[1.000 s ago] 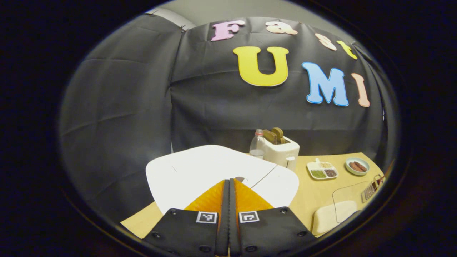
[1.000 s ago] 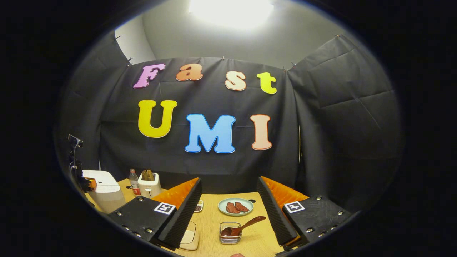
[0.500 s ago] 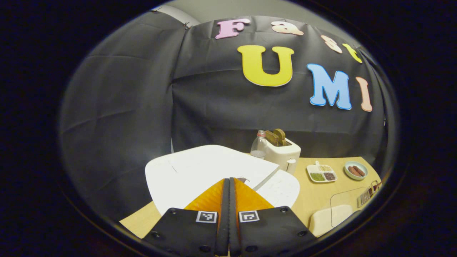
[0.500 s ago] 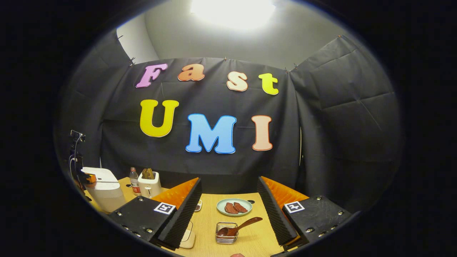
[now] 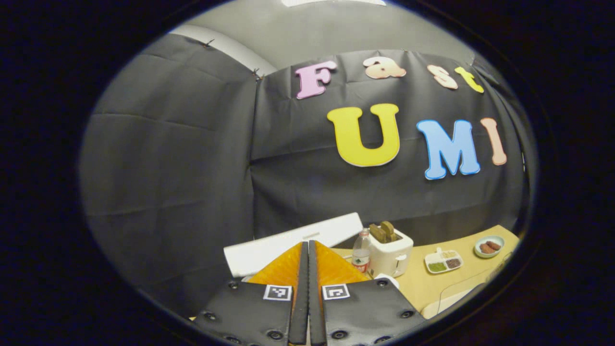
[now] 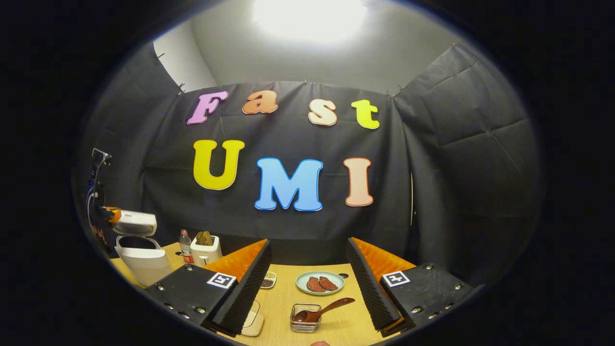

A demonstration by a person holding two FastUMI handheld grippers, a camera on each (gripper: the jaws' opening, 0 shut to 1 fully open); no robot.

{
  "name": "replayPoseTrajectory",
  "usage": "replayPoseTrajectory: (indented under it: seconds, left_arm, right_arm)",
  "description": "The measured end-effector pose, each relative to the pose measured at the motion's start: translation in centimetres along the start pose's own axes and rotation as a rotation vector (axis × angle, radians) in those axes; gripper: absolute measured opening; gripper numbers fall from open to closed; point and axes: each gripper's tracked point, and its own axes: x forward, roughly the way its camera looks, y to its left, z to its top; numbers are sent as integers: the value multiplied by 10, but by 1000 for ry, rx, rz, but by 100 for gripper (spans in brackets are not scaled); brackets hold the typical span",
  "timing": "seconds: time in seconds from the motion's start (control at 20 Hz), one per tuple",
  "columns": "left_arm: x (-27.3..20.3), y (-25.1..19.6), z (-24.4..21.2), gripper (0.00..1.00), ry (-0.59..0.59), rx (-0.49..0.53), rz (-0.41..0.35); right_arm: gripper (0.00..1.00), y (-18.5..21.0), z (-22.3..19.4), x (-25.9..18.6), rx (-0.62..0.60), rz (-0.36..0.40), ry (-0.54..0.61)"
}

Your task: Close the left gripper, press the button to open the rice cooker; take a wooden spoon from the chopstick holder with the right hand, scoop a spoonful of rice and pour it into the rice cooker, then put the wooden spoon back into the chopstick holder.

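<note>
A smooth white plastic rice cooker stands on a pale wood-grain table. A glossy wooden spoon rests in a wire-metal chopstick holder.

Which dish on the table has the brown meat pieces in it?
The round pale green plate, just behind the wire holder with the wooden spoon. The other dish is a white divided tray holding little piles of grains.

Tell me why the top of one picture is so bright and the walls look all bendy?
In the right gripper view, a ceiling light glares to blank white, while the table is evenly lit and the spoon looks sharp. In both views the round lens bows the cloth wall at the edges. In the left gripper view, the shut left claw is crisp.
</note>
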Motion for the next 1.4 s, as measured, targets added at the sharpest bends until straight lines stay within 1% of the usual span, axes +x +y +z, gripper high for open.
replayPoseTrajectory:
  seconds: [0.05, 0.1, 0.25, 0.3, 0.4, 0.55, 0.8, 1.1, 1.4]
  left_arm:
    - [-7, -5, 8, 10, -19, -14, -6]
    - [-15, -6, 18, 17, -36, -25, 5]
    - [-43, -14, 40, 86, -97, -59, 18]
    - [-50, -19, 46, 100, -106, -73, 12]
    - [-63, -26, 54, 98, -117, -93, 4]
    - [-81, -41, 61, 99, -122, -95, -22]
    - [-108, -61, 69, 98, -129, -79, -61]
    - [-131, -74, 75, 99, -133, -48, -86]
    - [-144, -70, 79, 99, -140, -13, -80]
  right_arm:
    - [95, -2, -2, 2, 6, 3, 1]
    - [95, -4, -3, 5, 13, 9, 4]
    - [95, -15, -11, 16, 19, 18, 11]
    - [95, -18, -14, 20, 19, 17, 14]
    - [95, -28, -25, 29, 17, 9, 32]
    - [95, -40, -50, 42, 30, -6, 79]
    - [95, -55, -108, 54, 42, -14, 197]
    - [95, -62, -171, 67, 143, -32, 340]
    - [96, -57, -232, 67, 290, -48, 503]
